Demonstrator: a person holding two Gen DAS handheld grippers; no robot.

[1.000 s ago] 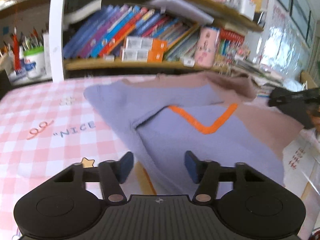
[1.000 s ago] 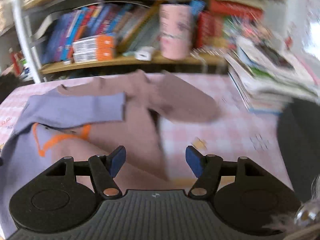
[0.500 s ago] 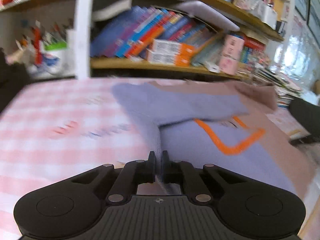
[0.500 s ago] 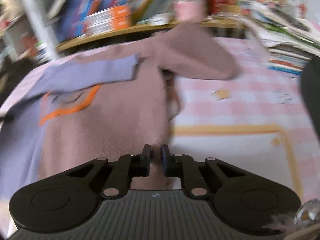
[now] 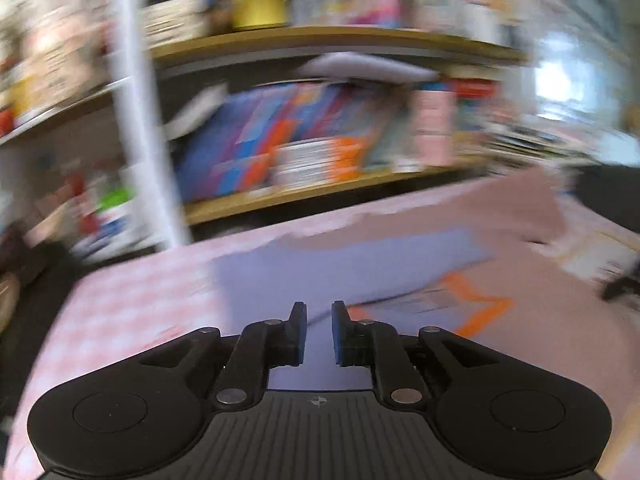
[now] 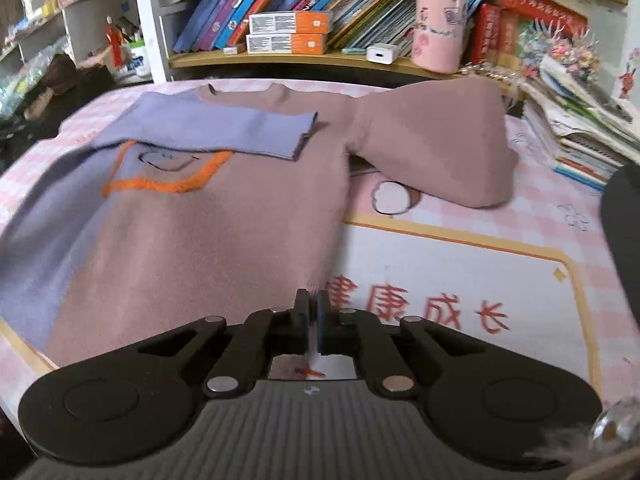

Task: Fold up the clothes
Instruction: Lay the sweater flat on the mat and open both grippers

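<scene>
A sweater (image 6: 200, 232), mauve on the right and lilac on the left with an orange outline on its chest, lies flat on the table. Its lilac sleeve (image 6: 224, 128) is folded across the chest, and its mauve sleeve (image 6: 436, 140) spreads out to the right. My right gripper (image 6: 312, 300) is shut on the sweater's near right hem edge. In the blurred left wrist view, my left gripper (image 5: 319, 312) hovers over the lilac side of the sweater (image 5: 304, 264). Its jaws are opening, with a narrow gap between them and no cloth pressed by the pads.
A pink checked tablecloth (image 6: 552, 208) with a white mat bearing red characters (image 6: 420, 312) covers the table. Behind it stand a bookshelf (image 6: 288, 56) and a pink cup (image 6: 440, 24). A stack of books (image 6: 580, 132) lies at the right, with a dark shape (image 6: 624, 220) at that edge.
Both grippers went from wide open to shut at the sweater's near edge. The left one has since parted slightly, risen and rolled. The right slid sideways along the hem and stays shut.
</scene>
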